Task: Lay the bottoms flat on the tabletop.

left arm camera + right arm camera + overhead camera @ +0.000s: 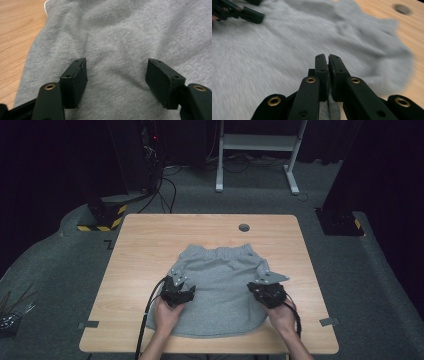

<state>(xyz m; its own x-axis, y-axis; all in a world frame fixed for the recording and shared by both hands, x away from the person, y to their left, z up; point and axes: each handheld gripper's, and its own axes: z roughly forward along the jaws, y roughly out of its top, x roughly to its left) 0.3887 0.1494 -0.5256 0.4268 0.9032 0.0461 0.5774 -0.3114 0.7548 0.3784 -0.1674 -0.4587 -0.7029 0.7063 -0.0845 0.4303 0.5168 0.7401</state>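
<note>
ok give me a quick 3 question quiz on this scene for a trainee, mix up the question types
1. True or false: the left gripper is open, fingers spread above the grey garment.
2. What is pinched between the right gripper's fingers?
A) a cable
B) a fold of the grey garment
C) nothing
3. Fill in: the round hole in the wooden table lies beyond the garment's ____ end.

Key: 1 true; 2 B; 3 elastic waistband (far).

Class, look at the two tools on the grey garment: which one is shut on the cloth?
The right tool: its jaws pinch grey cloth between them. The left tool stands open.
</note>
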